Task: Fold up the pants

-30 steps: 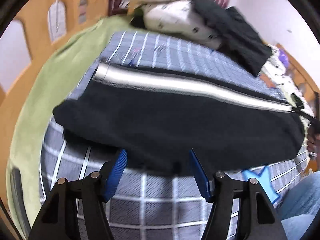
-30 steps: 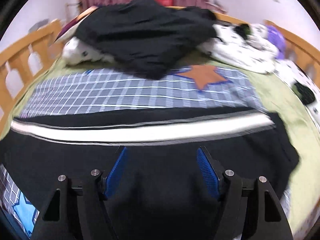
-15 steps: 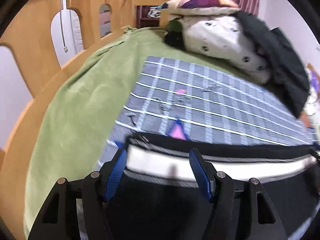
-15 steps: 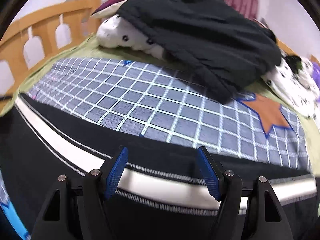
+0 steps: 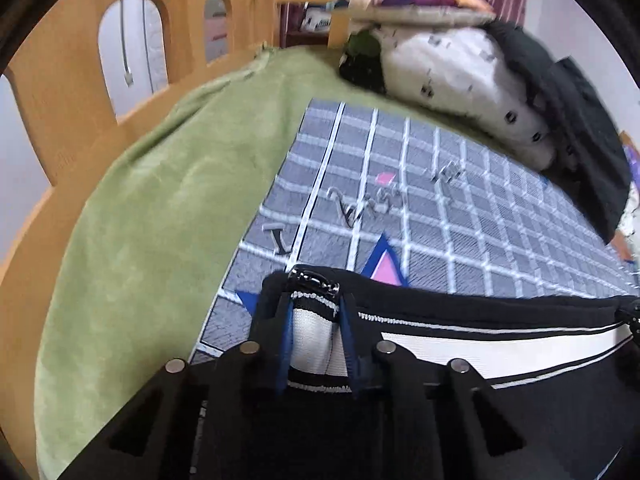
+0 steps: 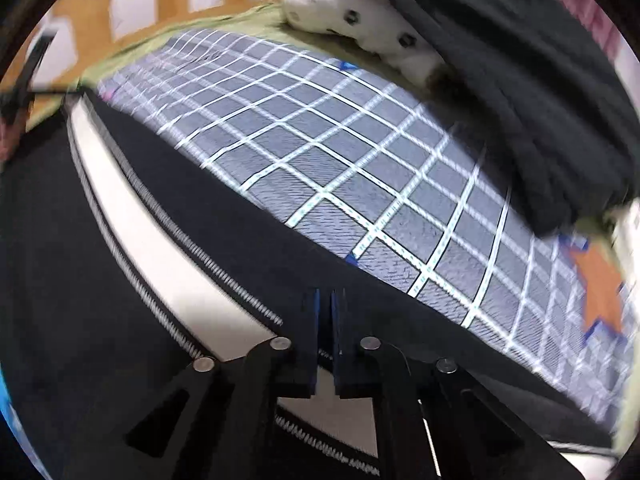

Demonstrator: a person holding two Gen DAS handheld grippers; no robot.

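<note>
Blue-padded fingers (image 5: 285,344) of the left gripper (image 5: 314,312) drawn close, pinching a bunched fold at the end of the black pants (image 5: 520,408), with the white side stripe (image 5: 472,354) squeezed up between the pads. Spread flat across the grey checked blanket (image 5: 460,216), running rightward from that pinched end, black cloth with the broad white band edged in fine zigzag stitching. Beside the blanket to the left, a green sheet (image 5: 160,208) and the wooden bed rail (image 5: 60,92); beyond it, a white spotted pillow (image 5: 460,76) with a dark garment (image 5: 580,132) draped over it. In the right wrist view, right gripper (image 6: 325,300) clamped nearly closed, only a thin slit between the blue pads, gripping the far black edge of the pants (image 6: 60,240) just beyond the white stripe (image 6: 152,220). Same checked blanket (image 6: 340,152) beyond the pants' edge, an orange star patch (image 6: 600,292) at its right side, and the dark garment (image 6: 520,80) heaped over the white pillow (image 6: 352,16) at the head. No containers in view. Both views somewhat blurred.
</note>
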